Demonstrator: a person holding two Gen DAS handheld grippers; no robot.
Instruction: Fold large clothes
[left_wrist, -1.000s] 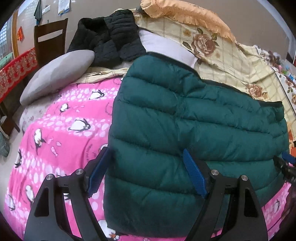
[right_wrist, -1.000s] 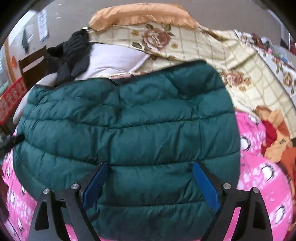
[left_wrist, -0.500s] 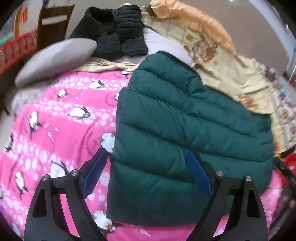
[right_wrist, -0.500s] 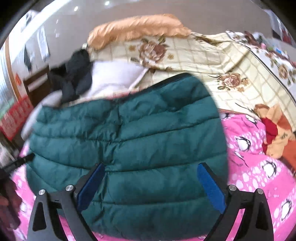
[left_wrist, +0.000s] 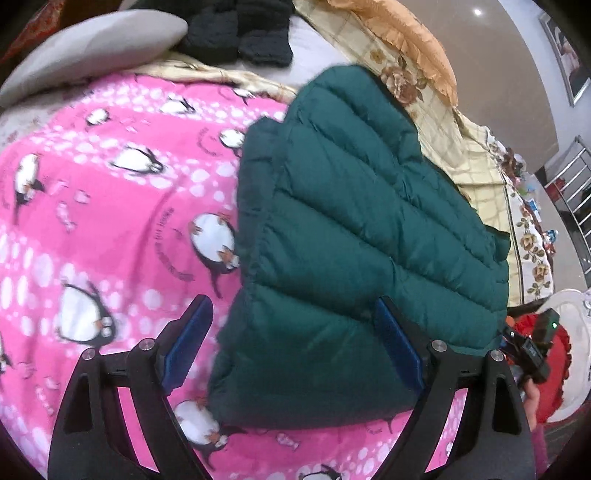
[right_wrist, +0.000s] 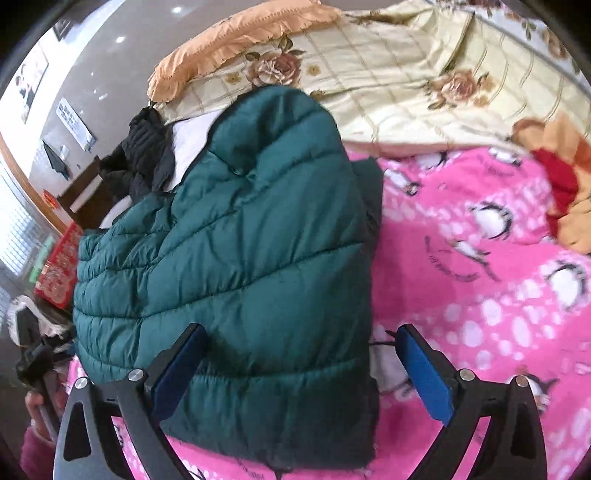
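Observation:
A dark green puffer jacket (left_wrist: 351, 221) lies folded on the pink penguin blanket (left_wrist: 110, 229). In the left wrist view my left gripper (left_wrist: 291, 343) hovers over the jacket's near left corner. Its jaws are opening; the corner lies between them, but the blue pads (left_wrist: 188, 343) do not press on it. In the right wrist view my right gripper (right_wrist: 301, 369) hangs over the near right edge of the jacket (right_wrist: 240, 240). Its jaws are opening too, with the edge between them and the pads (right_wrist: 424, 373) clear of the fabric.
A grey pillow (left_wrist: 92, 48) and a black quilted garment (left_wrist: 240, 33) lie at the far left. A floral quilt (right_wrist: 406, 74) covers the far side. Red and orange clothes (right_wrist: 565, 177) sit at the right. A wooden chair (right_wrist: 85, 199) stands beyond the bed.
Both grippers have rolled and spread apart: the left slid toward the jacket's left corner, the right toward its right edge. Both pairs of jaws stand a little wider.

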